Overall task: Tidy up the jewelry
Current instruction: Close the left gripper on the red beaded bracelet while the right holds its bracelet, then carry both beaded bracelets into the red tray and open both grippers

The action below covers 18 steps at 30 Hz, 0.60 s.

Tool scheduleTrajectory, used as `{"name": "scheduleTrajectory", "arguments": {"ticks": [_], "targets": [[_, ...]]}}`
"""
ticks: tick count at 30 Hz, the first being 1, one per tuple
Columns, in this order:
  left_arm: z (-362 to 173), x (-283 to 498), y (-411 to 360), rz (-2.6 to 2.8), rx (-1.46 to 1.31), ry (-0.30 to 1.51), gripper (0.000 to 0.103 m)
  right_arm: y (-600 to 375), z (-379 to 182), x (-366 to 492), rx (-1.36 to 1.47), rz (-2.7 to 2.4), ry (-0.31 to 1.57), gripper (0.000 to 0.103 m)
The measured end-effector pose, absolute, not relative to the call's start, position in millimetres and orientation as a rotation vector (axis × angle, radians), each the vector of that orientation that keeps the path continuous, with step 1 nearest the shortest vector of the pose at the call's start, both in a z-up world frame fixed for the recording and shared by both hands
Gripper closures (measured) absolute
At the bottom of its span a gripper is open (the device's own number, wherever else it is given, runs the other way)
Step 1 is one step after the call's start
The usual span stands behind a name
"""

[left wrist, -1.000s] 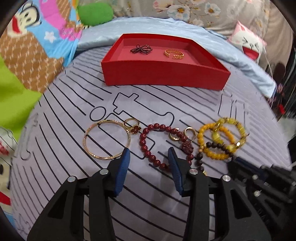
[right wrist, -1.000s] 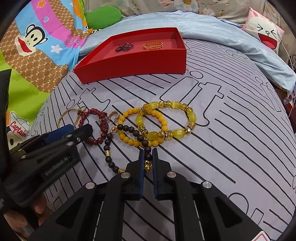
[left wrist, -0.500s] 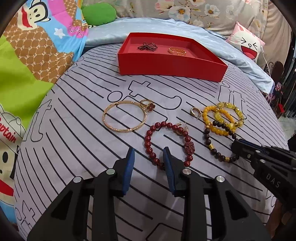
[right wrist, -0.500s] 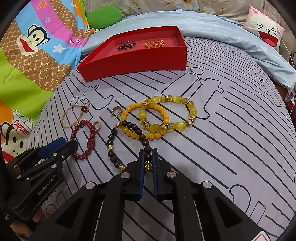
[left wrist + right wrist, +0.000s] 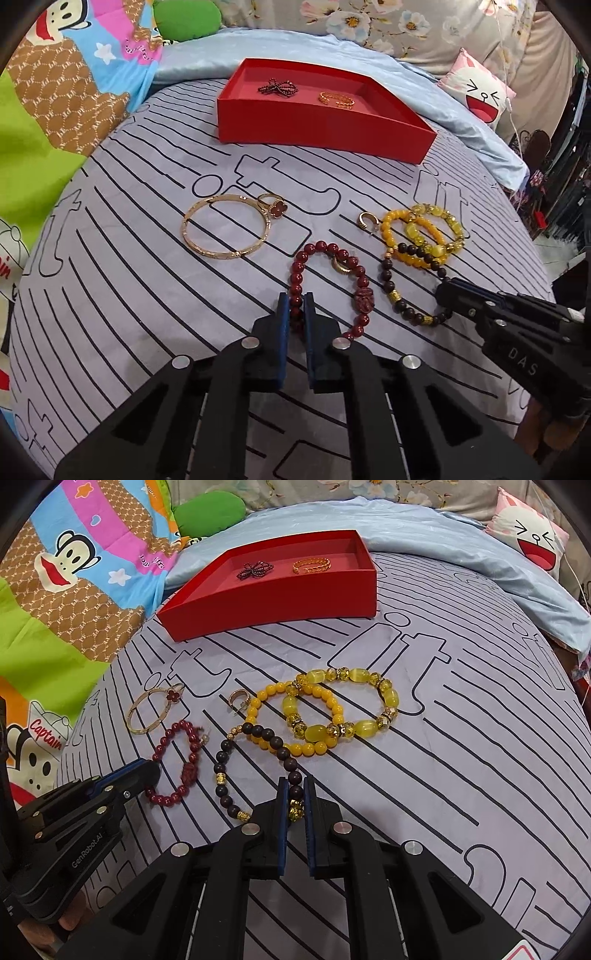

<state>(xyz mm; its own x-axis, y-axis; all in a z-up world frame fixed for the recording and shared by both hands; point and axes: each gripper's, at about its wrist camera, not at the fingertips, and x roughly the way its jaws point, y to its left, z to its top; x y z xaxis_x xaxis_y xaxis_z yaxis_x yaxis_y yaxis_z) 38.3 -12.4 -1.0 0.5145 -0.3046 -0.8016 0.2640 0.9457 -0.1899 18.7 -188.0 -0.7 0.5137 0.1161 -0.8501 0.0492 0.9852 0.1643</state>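
A red tray [image 5: 325, 125] at the back holds a dark bow piece [image 5: 277, 88] and a gold chain ring [image 5: 336, 99]. My left gripper [image 5: 295, 308] is shut on the dark red bead bracelet [image 5: 364, 301], which lies on the grey striped sheet. My right gripper [image 5: 295, 794] is shut on the dark brown bead bracelet [image 5: 221, 771]; it also shows in the left wrist view [image 5: 448, 295]. Two yellow bead bracelets [image 5: 332, 709], a gold bangle [image 5: 225, 227], a red clover ring [image 5: 275, 206] and a gold hoop earring [image 5: 367, 221] lie loose.
A light blue quilt [image 5: 461, 550] lies behind the tray. A cartoon monkey blanket [image 5: 55, 590] is on the left, a white cartoon pillow [image 5: 480, 96] at the right, a green cushion [image 5: 188, 18] at the back. The bed edge drops off at the right.
My left gripper has closed from wide open onto the dark red bracelet. The view pulled back from the tray. My right gripper stays shut on the dark brown bracelet.
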Motion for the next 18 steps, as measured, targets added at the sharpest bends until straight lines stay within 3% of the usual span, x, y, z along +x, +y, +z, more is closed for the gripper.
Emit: {"name": "scheduleTrajectory", "arguments": {"ticks": [18], "targets": [[40.7, 41.1, -5.6, -0.413, -0.119, 0.918, 0.096, -189.8, 37.0, 20.3, 0.179, 0.072, 0.956, 0.095]]}}
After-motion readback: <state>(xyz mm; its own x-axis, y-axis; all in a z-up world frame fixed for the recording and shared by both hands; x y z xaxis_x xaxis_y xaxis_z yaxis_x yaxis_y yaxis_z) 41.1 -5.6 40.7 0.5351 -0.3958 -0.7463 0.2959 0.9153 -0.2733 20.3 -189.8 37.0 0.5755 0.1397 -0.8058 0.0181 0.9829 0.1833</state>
